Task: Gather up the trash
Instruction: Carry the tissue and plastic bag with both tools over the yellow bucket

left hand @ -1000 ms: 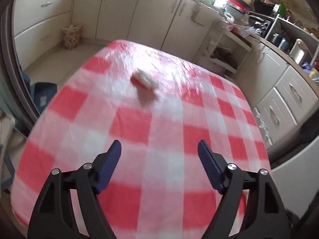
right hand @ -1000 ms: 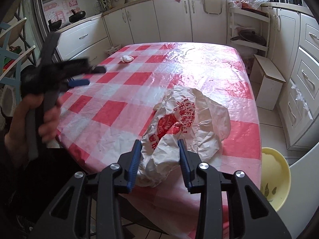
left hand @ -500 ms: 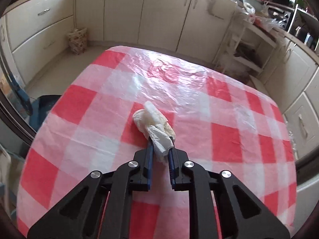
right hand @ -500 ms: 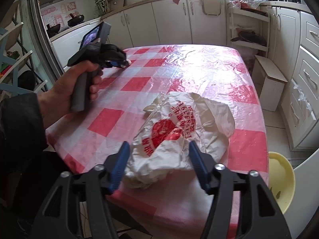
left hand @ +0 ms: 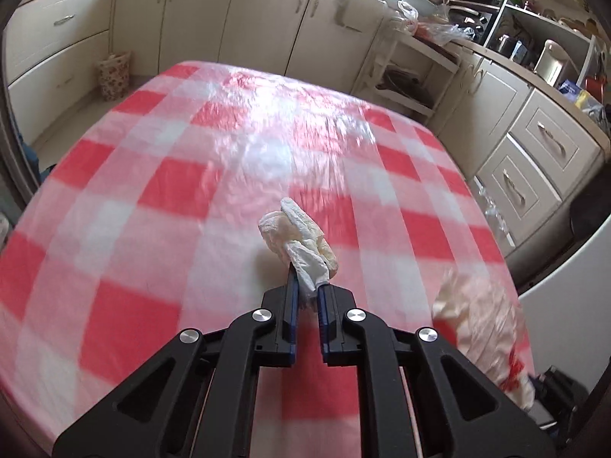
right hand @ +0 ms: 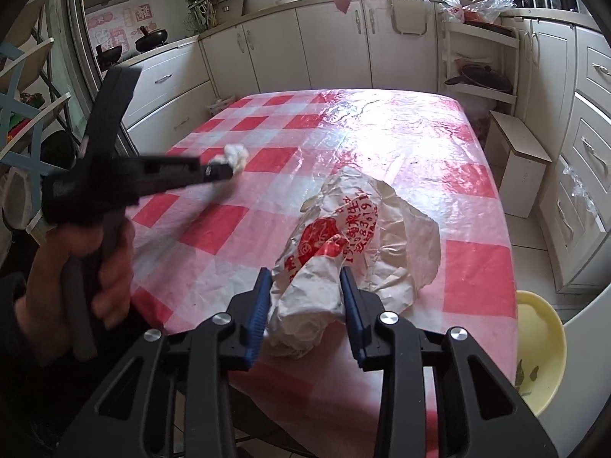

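Note:
My left gripper [left hand: 306, 284] is shut on a crumpled white tissue [left hand: 296, 236] and holds it above the red-and-white checked table [left hand: 152, 175]. In the right wrist view the left gripper [right hand: 225, 171] carries the tissue [right hand: 236, 154] over the table's left side. A white plastic bag with red print [right hand: 355, 236] lies on the table's near right part; it also shows in the left wrist view [left hand: 485, 328]. My right gripper [right hand: 305, 282] stands around the bag's near end, its blue pads touching the bunched plastic on both sides.
A yellow basin [right hand: 538, 347] sits on the floor by the table's right near corner. A small white step stool [right hand: 515, 160] stands to the right. Kitchen cabinets [right hand: 324, 49] line the back and right. A patterned basket [left hand: 114, 76] stands on the floor far left.
My left gripper closed on the tissue, lifted it off the table and swung right toward the bag. My right gripper opened wide half a second ago and has now narrowed around the bag's end.

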### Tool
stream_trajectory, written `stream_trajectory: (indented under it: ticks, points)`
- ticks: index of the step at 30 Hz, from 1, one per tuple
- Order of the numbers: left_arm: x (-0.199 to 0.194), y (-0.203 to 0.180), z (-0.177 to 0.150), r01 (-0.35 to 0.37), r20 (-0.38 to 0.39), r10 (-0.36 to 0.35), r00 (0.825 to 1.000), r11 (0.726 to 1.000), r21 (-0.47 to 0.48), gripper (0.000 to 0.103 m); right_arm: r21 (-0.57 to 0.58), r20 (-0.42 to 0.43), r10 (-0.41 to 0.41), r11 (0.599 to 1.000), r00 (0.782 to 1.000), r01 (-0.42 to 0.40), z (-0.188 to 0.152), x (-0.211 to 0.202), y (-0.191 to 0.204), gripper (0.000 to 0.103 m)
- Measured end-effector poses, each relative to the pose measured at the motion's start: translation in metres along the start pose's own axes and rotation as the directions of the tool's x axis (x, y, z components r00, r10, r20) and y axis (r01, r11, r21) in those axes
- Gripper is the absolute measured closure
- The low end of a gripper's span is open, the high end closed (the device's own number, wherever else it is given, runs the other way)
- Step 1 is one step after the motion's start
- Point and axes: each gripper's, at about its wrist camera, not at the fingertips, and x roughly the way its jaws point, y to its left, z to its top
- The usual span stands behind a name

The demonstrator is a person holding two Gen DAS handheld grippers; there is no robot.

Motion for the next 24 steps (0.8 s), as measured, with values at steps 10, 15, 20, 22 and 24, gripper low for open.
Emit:
stream_trajectory:
  ticks: [10, 15, 20, 22, 24]
  points:
    - [-0.02, -0.016, -0.032, -0.047, 0.032, 0.045, 0.998, 0.997, 0.059, 0.095, 0.001, 0.006, -0.012, 1.0, 1.0, 0.012, -0.008, -0.005, -0.003, 0.066]
    - [-0.021, -0.018, -0.034, -0.058, 0.046, 0.055, 0.997, 0.995, 0.076, 0.095, -0.006, 0.009, -0.011, 1.0, 1.0, 0.011, -0.008, -0.002, -0.001, 0.066]
    - [-0.022, -0.02, -0.03, -0.038, 0.036, 0.036, 0.999, 0.997, 0.064, 0.095, -0.021, 0.021, -0.032, 0.999, 0.999, 0.032, -0.009, -0.007, 0.001, 0.067]
    - [-0.027, -0.027, -0.027, -0.015, 0.043, 0.012, 0.999, 0.997, 0.071, 0.095, -0.02, 0.039, -0.055, 0.998, 0.998, 0.056, -0.009, -0.013, -0.002, 0.067]
    - [-0.032, -0.039, -0.025, 0.033, 0.043, -0.036, 0.998, 0.997, 0.074, 0.095, -0.001, 0.059, -0.076, 0.997, 0.995, 0.076, -0.011, -0.021, -0.01, 0.067]
